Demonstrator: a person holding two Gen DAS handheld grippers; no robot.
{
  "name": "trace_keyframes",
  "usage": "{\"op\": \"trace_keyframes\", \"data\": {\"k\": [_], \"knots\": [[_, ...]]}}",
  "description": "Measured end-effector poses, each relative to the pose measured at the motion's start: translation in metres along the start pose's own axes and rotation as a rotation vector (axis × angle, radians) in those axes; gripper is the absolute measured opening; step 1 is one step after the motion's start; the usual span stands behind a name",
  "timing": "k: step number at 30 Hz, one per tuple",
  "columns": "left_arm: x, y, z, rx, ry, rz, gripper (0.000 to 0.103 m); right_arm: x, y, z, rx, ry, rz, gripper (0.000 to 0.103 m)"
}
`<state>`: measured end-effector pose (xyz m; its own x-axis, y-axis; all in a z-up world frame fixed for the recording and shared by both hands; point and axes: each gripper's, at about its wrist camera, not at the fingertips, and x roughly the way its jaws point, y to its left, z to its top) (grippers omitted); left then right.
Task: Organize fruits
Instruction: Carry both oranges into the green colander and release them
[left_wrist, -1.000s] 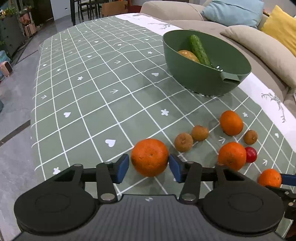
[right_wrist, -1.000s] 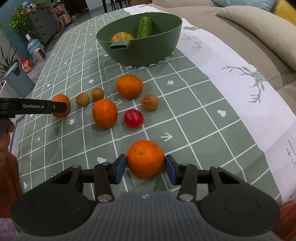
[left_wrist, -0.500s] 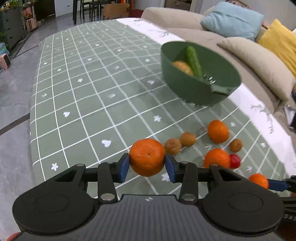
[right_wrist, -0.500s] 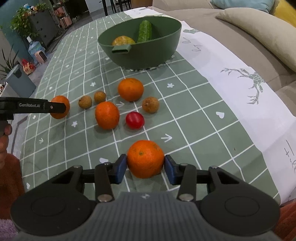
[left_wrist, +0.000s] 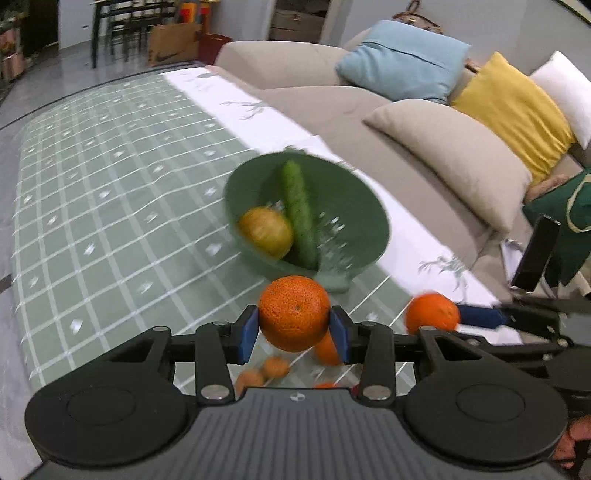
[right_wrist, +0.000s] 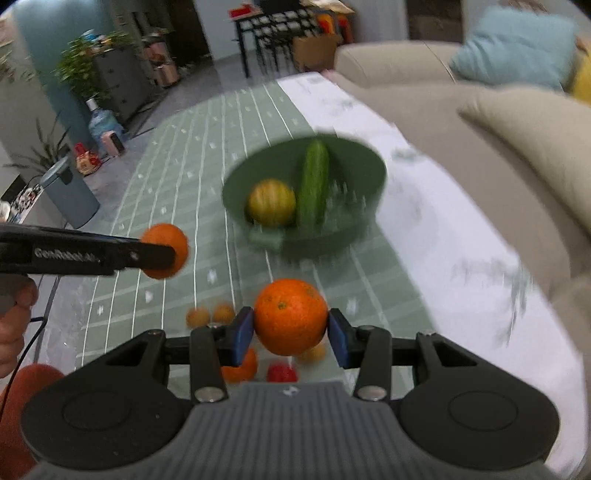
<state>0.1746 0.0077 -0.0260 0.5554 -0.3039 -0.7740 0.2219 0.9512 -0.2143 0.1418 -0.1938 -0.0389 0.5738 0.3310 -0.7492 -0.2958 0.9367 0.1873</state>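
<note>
Left gripper (left_wrist: 294, 329): clamped on an orange (left_wrist: 294, 313), frame centre.
Right gripper (right_wrist: 291, 332): clamped on a second orange (right_wrist: 290, 316).
Risk: both converging on the green bowl (left_wrist: 373, 206); collision or rim strike could dislodge fruit.

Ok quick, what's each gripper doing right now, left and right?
Left gripper: closed on an orange, lifted off the table.
Right gripper: closed on another orange, also off the table.
</note>
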Motion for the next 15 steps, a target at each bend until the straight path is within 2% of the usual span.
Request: {"op": "trace_keyframes", "data": {"k": [7,15], "knots": [[0.029,-0.007,0.041,0.023,0.06,-0.05,0.047,0.02,-0.005,0.057,-0.155,-0.01,0.028,0.04],[0.077,-0.004,0.069,0.06,0.156,-0.024,0.047,0.073,-0.019,0.097,-0.294,0.09,0.019,0.04]]}}
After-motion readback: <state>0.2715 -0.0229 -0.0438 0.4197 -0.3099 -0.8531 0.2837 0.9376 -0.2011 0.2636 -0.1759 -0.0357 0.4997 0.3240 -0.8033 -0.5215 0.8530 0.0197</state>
